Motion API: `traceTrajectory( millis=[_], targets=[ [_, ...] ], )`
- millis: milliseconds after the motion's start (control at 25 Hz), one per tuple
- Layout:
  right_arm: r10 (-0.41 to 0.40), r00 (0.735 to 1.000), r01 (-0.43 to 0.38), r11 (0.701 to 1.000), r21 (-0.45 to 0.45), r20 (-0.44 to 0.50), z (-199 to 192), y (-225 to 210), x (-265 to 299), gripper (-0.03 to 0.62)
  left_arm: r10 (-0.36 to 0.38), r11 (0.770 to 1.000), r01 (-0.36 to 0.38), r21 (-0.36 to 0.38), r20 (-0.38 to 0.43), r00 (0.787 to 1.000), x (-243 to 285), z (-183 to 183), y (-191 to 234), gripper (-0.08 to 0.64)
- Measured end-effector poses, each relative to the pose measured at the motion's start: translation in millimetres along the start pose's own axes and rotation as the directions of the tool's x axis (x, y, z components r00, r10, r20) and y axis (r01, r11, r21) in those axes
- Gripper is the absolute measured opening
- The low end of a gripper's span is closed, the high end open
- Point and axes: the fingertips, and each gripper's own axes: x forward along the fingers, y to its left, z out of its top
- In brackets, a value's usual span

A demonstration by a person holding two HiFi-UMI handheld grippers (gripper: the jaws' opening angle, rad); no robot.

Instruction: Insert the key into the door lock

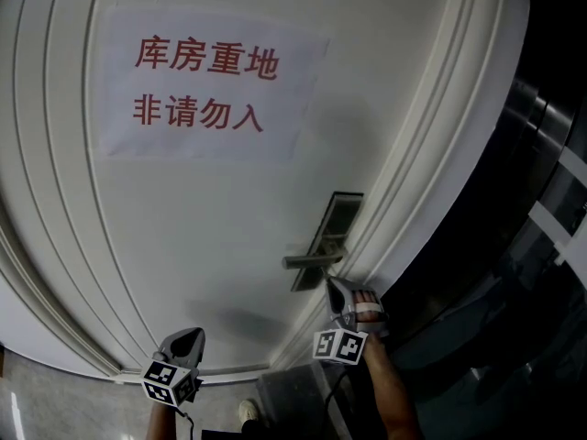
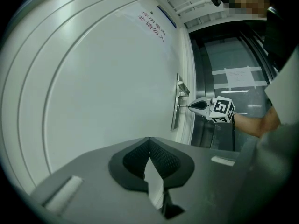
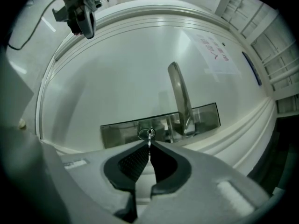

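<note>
A large white panelled door (image 1: pixel 211 236) fills the head view, and a white paper notice with red characters (image 1: pixel 206 85) is fixed to its upper part. A long brushed-metal lock plate (image 3: pixel 121 130) is mounted near the door's edge, and a silver lever handle (image 3: pixel 180 90) is carried on it.

The left gripper (image 2: pixel 149 139) is held level and well apart from the lock, faced towards bare door panel. Its jaws are brought together at the tips and nothing is gripped.

The right gripper (image 3: pixel 150 146) is held level just before the plate. Its jaws are pressed tight on the rear end of a small thin silver metal key (image 3: pixel 149 138). The blade is pointed at the oval keyhole cylinder (image 3: pixel 146 134), and its tip is seen at the slot. How deep it sits cannot be told.

The key is judged light, stiff and smooth, so it could be twisted or slid between the pads if pushed off-line. It is best gripped by its flat head, with the blade left free and kept in line with the slot. Insertion is judged at most begun, not finished.
</note>
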Motion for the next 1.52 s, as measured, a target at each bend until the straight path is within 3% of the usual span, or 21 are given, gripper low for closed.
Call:
traceTrajectory(
  millis=[840, 1200, 1520],
  targets=[
    [-0.029, 0.998, 0.025, 0.997, -0.074, -0.055, 6.1, 1.9, 8.1, 0.011, 0.003, 1.000, -0.003, -0.010, 0.008, 1.000, 1.1, -1.6, 2.6, 0.003],
    [-0.018, 0.999, 0.015, 0.998, -0.062, -0.049, 7.0, 2.0, 9.9, 0.012, 0.045, 0.999, -0.045, -0.015, 0.013, 0.999, -9.6, 0.1, 16.7, 0.003],
    [0.005, 0.999, -0.006, 1.000, -0.024, -0.040, 7.1, 1.6, 9.8, 0.015, 0.037, 0.999, -0.037, -0.019, 0.008, 0.999, -5.0, -2.7, 14.5, 0.003]
  ],
)
